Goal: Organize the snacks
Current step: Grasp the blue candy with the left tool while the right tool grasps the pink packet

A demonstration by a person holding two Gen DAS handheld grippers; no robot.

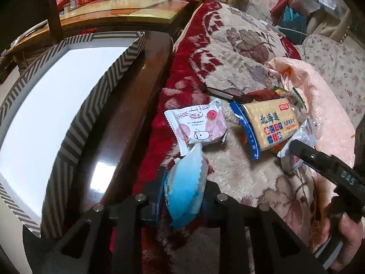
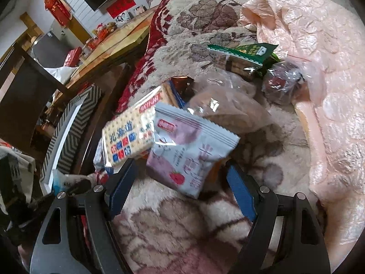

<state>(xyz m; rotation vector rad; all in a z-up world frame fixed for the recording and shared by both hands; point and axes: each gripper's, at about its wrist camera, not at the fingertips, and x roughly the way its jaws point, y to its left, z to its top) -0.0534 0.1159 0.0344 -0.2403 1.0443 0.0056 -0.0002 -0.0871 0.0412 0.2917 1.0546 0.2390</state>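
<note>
The left tool (image 1: 183,196) is clamped on a blue snack packet (image 1: 184,189), its pads pressed against the packet's two sides, just above the floral blanket (image 1: 246,52). Beside it to the left stands a box with a chevron-patterned rim (image 1: 95,96) on dark wood. The right tool (image 2: 180,194) stands wide open around a white and purple strawberry packet (image 2: 189,150), its pads not touching it. A cracker pack (image 2: 127,134) lies just beside that packet, partly under it, and a green packet (image 2: 246,52) lies farther back near the pink quilt (image 2: 330,91)
</note>
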